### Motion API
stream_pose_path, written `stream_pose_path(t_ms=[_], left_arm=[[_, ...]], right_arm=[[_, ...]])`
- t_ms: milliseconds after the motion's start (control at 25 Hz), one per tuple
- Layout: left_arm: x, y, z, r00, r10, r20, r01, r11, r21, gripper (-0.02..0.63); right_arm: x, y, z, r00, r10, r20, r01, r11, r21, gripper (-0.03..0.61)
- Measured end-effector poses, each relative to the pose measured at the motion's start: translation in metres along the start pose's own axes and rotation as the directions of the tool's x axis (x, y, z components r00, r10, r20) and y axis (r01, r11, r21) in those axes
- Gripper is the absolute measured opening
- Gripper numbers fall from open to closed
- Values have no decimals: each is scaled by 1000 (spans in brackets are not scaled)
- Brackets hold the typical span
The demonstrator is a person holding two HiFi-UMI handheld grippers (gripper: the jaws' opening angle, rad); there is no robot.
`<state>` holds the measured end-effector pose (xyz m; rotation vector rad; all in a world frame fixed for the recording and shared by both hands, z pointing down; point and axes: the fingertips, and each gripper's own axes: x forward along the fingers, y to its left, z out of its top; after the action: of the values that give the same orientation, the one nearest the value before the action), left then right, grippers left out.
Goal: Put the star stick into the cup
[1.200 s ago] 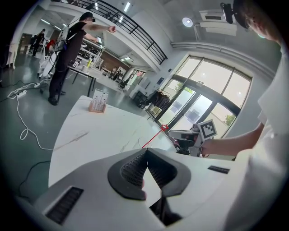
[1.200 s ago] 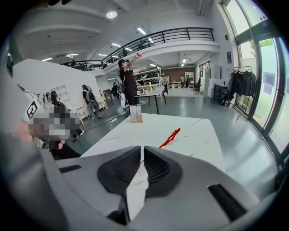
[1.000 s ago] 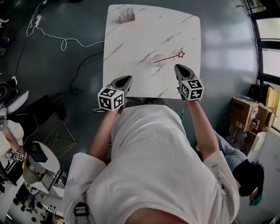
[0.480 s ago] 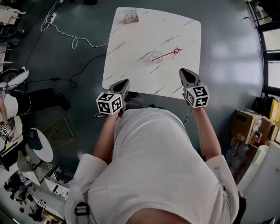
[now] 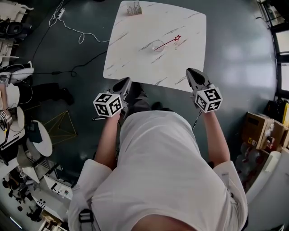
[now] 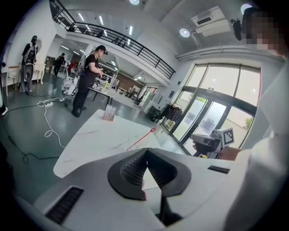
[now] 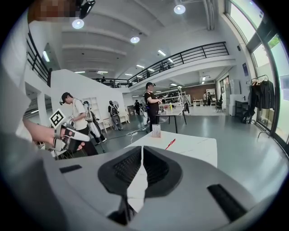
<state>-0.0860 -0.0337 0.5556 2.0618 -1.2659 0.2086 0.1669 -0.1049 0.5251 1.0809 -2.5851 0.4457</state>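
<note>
A red star stick (image 5: 168, 42) slants across a clear cup (image 5: 159, 46) near the middle of the white marble table (image 5: 189, 58). Its star end points right, past the rim. The left gripper view shows the stick (image 6: 139, 140) rising toward its star, and in the right gripper view the stick (image 7: 170, 144) is a small red line. Whether its lower end sits inside the cup is too small to tell. My left gripper (image 5: 126, 81) hangs just off the table's near edge, shut and empty. The right gripper (image 5: 191, 72) is at that same edge, also shut and empty. Both are well short of the cup.
A small clear holder (image 5: 133, 8) stands at the table's far left corner. A white cable (image 5: 81, 36) trails over the dark floor at the left. Cardboard boxes (image 5: 262, 131) sit at the right and round white tables (image 5: 40, 144) at the left. A person (image 6: 88, 81) stands beyond the table.
The view and both grippers have drawn back from the table. The grippers, once over its near edge, now hang at or off it. Stick and cup have not moved.
</note>
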Motion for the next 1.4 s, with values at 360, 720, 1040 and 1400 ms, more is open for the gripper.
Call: stream_pose_path(t_ms=[360, 720, 1040, 1400], left_arm=[[-36, -23, -23, 999, 40, 28, -40, 999, -1, 14], [-59, -21, -35, 999, 39, 25, -39, 999, 14, 14], [-72, -14, -16, 1000, -9, 30, 7, 997, 74, 14], [-89, 0, -5, 999, -45, 29, 42, 994, 102, 14]], right_arm=[[-50, 19, -26, 1000, 20, 9, -20, 1000, 1, 32], [-67, 31, -25, 999, -19, 28, 19, 1000, 11, 32], [-73, 46, -13, 993, -91, 72, 88, 995, 44, 26], [-77, 67, 2, 982, -139, 128, 130, 988, 78, 25]])
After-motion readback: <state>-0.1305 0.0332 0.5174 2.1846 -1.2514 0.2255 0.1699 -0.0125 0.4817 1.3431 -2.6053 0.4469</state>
